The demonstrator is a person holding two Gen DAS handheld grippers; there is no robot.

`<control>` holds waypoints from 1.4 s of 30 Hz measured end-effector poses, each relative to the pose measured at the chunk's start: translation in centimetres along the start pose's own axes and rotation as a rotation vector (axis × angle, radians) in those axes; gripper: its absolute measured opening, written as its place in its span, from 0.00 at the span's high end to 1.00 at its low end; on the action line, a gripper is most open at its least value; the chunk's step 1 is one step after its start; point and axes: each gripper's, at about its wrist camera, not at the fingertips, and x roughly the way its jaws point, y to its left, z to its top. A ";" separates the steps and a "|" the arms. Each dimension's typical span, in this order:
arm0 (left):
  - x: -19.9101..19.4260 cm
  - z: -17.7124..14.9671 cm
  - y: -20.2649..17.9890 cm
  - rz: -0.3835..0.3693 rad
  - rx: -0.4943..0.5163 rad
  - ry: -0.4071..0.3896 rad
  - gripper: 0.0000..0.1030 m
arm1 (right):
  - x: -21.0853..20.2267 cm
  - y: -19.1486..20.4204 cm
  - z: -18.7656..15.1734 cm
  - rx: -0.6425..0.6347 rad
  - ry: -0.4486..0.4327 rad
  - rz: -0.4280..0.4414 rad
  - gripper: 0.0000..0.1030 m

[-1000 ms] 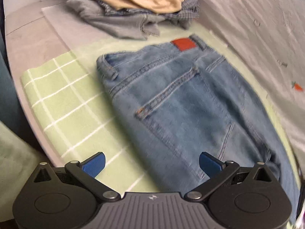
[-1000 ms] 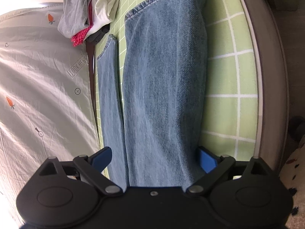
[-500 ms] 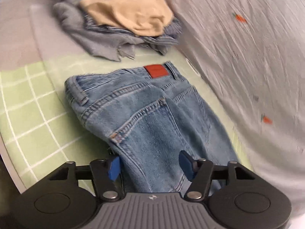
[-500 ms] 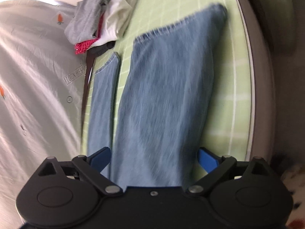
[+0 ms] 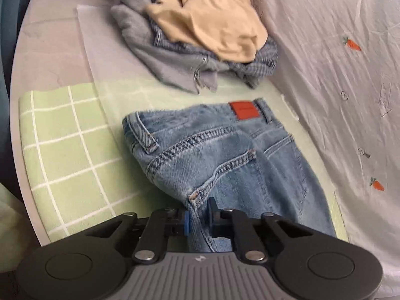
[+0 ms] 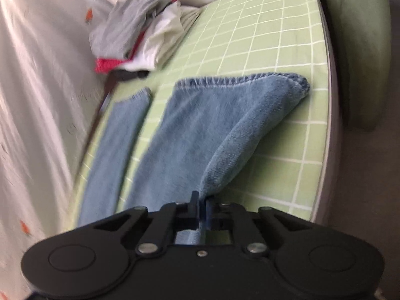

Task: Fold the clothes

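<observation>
Two grippers pinch the same pair of blue jeans (image 5: 225,165), which lies on a green checked sheet (image 5: 70,155) spread over a bed. From the left wrist view, the left gripper (image 5: 198,218) has its blue-padded fingers (image 5: 185,221) drawn close together on a fold of denim at the jeans' near side edge, just below the corner of a back pocket. The waistband end lies beyond it, seat up, with a red patch (image 5: 246,110) at the band. Past the waistband sits a loose heap of clothes (image 5: 200,37), a tan garment on top of grey and checked ones. A pale cover printed with small carrots (image 5: 337,75) runs along the right of that view.

From the right wrist view, the right gripper (image 6: 203,208) has its fingers nearly together on the edge of the nearer trouser leg (image 6: 200,137). That edge is raised off the sheet, so the cloth rises in a ridge to the gripper, and the hem (image 6: 240,80) curls over at its right corner. The other leg (image 6: 117,145) lies flat to the left, apart from the first, with green sheet showing between them. A second pile of clothes (image 6: 140,40), grey, white and red, rests beyond the hems, near the carrot-print cover
</observation>
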 end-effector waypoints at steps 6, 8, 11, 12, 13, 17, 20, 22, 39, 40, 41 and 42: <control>-5.2 1.7 -4.0 -0.051 0.169 -0.138 0.90 | -3.6 2.7 1.6 -0.028 -0.085 0.124 0.96; -7.5 2.8 -5.4 -0.084 0.205 -0.198 0.90 | -5.5 4.3 2.6 -0.027 -0.109 0.214 0.96; -10.6 4.3 -7.3 -0.140 0.250 -0.259 0.90 | -8.4 7.7 3.7 -0.134 -0.166 0.314 0.96; -11.0 4.6 -7.7 -0.141 0.272 -0.274 0.90 | -9.0 8.5 3.9 -0.157 -0.181 0.340 0.96; -11.3 4.8 -8.2 -0.142 0.293 -0.288 0.90 | -9.5 9.3 4.1 -0.179 -0.197 0.365 0.96; -9.8 3.7 -7.5 -0.091 0.228 -0.250 0.90 | -8.7 10.0 3.7 -0.198 -0.186 0.325 0.96; -9.3 2.4 -6.1 -0.052 0.129 -0.213 0.90 | -7.1 8.6 2.9 -0.127 -0.138 0.260 0.96; -9.1 2.6 -6.7 -0.054 0.131 -0.221 0.90 | -6.8 8.3 3.1 -0.104 -0.130 0.263 0.96; -1.8 3.7 -14.6 0.020 0.144 -0.253 0.90 | 2.8 17.9 6.2 -0.271 -0.131 0.233 0.96; -0.8 4.0 -15.6 0.026 0.142 -0.252 0.90 | 4.1 19.1 6.4 -0.290 -0.122 0.226 0.96; 0.2 4.4 -16.6 0.032 0.141 -0.252 0.90 | 5.6 20.3 6.6 -0.317 -0.110 0.217 0.96; 1.4 4.6 -17.4 0.032 0.138 -0.249 0.90 | 7.5 21.7 6.7 -0.350 -0.096 0.211 0.96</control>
